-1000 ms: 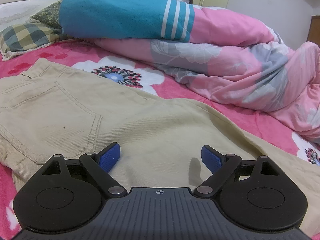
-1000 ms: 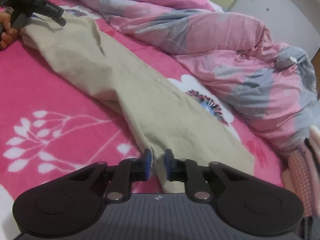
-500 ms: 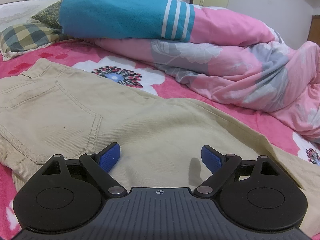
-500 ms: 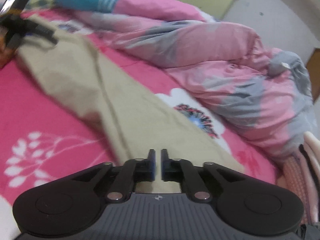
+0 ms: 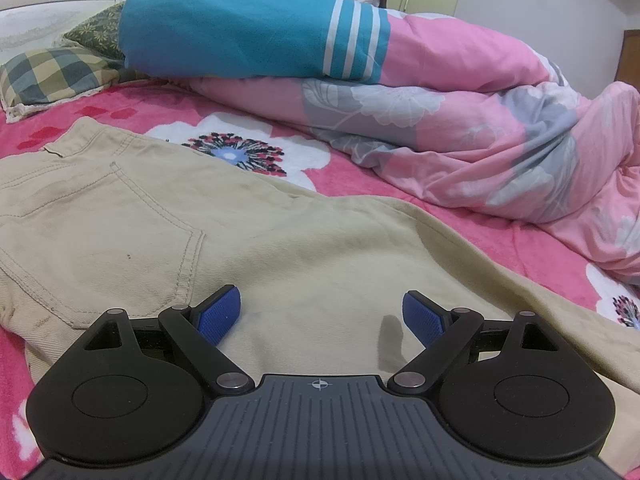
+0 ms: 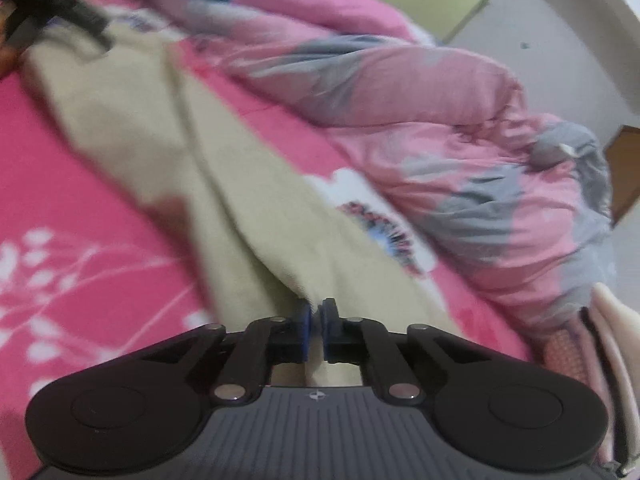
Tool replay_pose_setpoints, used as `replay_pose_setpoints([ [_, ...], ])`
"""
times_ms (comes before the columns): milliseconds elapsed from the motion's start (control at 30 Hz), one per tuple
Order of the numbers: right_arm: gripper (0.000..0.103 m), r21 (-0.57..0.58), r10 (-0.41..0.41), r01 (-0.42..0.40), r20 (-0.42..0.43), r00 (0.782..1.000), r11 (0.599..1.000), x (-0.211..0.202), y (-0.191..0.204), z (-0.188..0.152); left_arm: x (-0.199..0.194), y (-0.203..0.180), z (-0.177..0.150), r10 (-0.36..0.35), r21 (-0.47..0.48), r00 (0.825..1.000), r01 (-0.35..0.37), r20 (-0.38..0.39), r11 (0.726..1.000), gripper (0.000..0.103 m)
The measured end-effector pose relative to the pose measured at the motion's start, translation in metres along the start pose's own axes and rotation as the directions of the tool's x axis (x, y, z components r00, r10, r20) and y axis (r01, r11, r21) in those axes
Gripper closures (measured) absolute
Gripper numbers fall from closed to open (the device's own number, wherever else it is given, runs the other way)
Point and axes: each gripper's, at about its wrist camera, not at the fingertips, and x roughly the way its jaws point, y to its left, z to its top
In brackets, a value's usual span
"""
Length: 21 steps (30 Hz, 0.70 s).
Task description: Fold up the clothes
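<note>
One pair of beige trousers (image 5: pixel 280 248) lies spread flat on the bed, seat and waistband toward the left wrist camera and the legs running away to the right. The cloth is a sturdy cotton twill with a fine diagonal weave, matte and slightly soiled. One patch pocket (image 5: pixel 100 236) shows, five-sided with double rows of stitching, and a belt loop sits at the waistband edge. No label or writing can be read on them.

The left gripper (image 5: pixel 320 312) hovers low over the seat of the trousers, its two blue ribbed fingers (image 5: pixel 222 312) spread wide with nothing between them. In the right wrist view, which is blurred, the right gripper (image 6: pixel 314 324) is at the far end of a trouser leg (image 6: pixel 224 216); its fingers have just been closing and now stand nearly together, pinching a raised fold of the beige cloth. The left gripper appears there as a dark blur (image 6: pixel 60 8) at the upper left, at the waist end.

Under the trousers is a fleecy hot-pink blanket (image 5: pixel 360 184) printed with white flowers that have dark, spiky centres and, in the right view, white leafy sprigs (image 6: pixel 48 276). Behind it lies a bunched, smooth cotton quilt (image 5: pixel 480 132), pale pink with grey blossoms, one end teal with three white stripes and a yellow patch. Two pillows rest at the head: one checked in grey and tan (image 5: pixel 52 76), one dark green with a small floral print (image 5: pixel 100 36).
</note>
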Motion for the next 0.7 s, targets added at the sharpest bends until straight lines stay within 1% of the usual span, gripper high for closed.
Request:
replay_pose_setpoints([
  [100, 0.101, 0.035, -0.031, 0.031, 0.006, 1.0, 0.999, 0.012, -0.026, 0.012, -0.001, 0.0, 0.0, 0.0, -0.001, 1.0, 0.0, 0.0, 1.0, 0.014],
  [167, 0.101, 0.063, -0.035, 0.035, -0.003, 0.999, 0.997, 0.025, -0.043, 0.02, 0.0, 0.0, 0.0, 0.0, 0.0, 1.0, 0.0, 0.0, 1.0, 0.014],
  [300, 0.101, 0.12, -0.008, 0.013, -0.039, 0.999, 0.993, 0.063, -0.073, 0.033, 0.0, 0.0, 0.001, 0.001, 0.002, 1.0, -0.001, -0.001, 1.0, 0.014],
  [367, 0.1, 0.149, 0.01, 0.002, -0.081, 0.997, 0.989, 0.087, -0.084, 0.036, 0.0, 0.0, 0.0, 0.001, 0.002, 1.0, -0.001, -0.001, 1.0, 0.014],
  [400, 0.094, 0.167, 0.02, -0.002, -0.106, 0.994, 0.986, 0.098, -0.088, 0.035, 0.0, 0.0, 0.0, 0.001, 0.002, 1.0, -0.001, -0.001, 1.0, 0.014],
  [433, 0.083, 0.188, 0.035, -0.008, -0.142, 0.989, 0.982, 0.11, -0.093, 0.034, 0.0, 0.0, 0.001, 0.001, 0.002, 1.0, -0.001, -0.001, 1.0, 0.014],
  [500, 0.071, 0.231, 0.041, 0.004, -0.192, 0.981, 0.973, 0.122, -0.106, 0.031, 0.0, 0.001, 0.0, 0.0, 0.002, 1.0, 0.0, 0.0, 1.0, 0.014],
  [567, 0.07, 0.292, 0.044, 0.007, -0.168, 0.985, 0.957, 0.115, -0.12, 0.032, 0.0, 0.001, 0.001, -0.001, 0.001, 1.0, 0.001, -0.001, 1.0, 0.014],
  [600, 0.069, 0.325, 0.046, 0.0, -0.133, 0.99, 0.946, 0.107, -0.126, 0.034, 0.0, 0.001, 0.0, -0.001, 0.0, 1.0, 0.001, 0.0, 1.0, 0.014],
  [633, 0.068, 0.359, 0.072, -0.039, -0.079, 0.994, 0.933, 0.099, -0.131, 0.039, 0.0, 0.001, 0.0, -0.001, 0.0, 1.0, 0.001, 0.0, 1.0, 0.014],
  [667, 0.068, 0.389, 0.106, -0.091, -0.019, 0.994, 0.917, 0.092, -0.135, 0.045, -0.001, 0.001, 0.0, 0.0, 0.0, 1.0, 0.0, 0.001, 1.0, 0.014],
  [700, 0.067, 0.402, 0.153, -0.15, 0.025, 0.988, 0.903, 0.091, -0.136, 0.051, -0.001, 0.001, 0.0, 0.0, 0.001, 1.0, 0.0, 0.001, 1.0, 0.014],
])
